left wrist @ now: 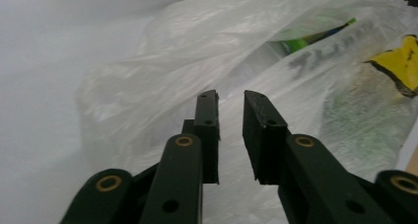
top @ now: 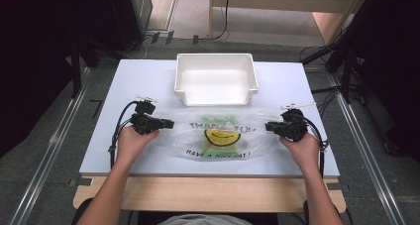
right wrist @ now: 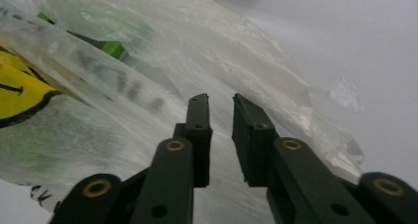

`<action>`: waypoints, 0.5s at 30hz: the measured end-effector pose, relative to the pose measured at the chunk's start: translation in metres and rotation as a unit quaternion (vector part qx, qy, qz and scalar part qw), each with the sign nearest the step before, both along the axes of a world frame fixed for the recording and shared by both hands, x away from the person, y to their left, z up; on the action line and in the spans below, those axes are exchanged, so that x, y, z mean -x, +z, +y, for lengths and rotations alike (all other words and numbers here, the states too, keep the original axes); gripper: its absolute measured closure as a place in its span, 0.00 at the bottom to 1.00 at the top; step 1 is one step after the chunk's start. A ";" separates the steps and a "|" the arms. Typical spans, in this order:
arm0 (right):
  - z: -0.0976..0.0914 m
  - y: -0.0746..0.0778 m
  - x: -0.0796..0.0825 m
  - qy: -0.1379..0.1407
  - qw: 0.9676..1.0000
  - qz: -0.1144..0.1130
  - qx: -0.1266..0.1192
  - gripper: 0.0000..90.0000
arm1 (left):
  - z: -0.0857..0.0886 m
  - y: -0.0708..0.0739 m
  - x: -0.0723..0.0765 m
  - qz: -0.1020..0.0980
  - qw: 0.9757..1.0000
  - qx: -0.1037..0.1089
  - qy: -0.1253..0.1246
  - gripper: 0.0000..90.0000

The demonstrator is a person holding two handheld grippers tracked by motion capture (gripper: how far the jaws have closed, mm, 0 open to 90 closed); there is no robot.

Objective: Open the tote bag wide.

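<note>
Thin plastic bag (top: 218,133) lies lengthwise mid-frame between my left gripper (top: 168,123) and right gripper (top: 268,127), both narrowly open, gripping nothing.

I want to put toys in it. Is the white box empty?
Empty. The white box shows only its bare white floor; the plastic bag lies outside, in front of it.

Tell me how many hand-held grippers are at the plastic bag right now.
2. The left hand-held gripper is at the plastic bag's left end, the right hand-held gripper at its right end, jaws slightly apart.
</note>
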State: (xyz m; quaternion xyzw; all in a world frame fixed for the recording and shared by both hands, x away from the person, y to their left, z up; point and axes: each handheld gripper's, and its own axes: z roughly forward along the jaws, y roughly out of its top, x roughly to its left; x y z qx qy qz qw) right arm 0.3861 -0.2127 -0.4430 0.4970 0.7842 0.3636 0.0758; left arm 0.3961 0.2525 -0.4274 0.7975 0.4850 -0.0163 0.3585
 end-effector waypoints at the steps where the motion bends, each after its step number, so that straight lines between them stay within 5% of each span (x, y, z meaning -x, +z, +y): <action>1: 0.001 0.001 0.000 0.002 1.000 0.000 -0.005 0.83 | -0.001 0.001 0.000 0.002 1.000 0.002 -0.003 0.81; 8: 0.011 0.009 0.004 0.021 1.000 -0.013 -0.014 0.80 | -0.011 0.005 0.000 0.005 1.000 0.007 -0.021 0.72; 15: 0.027 0.021 0.004 0.039 0.999 -0.018 -0.024 0.93 | -0.026 0.015 -0.004 -0.009 0.999 0.001 -0.039 0.94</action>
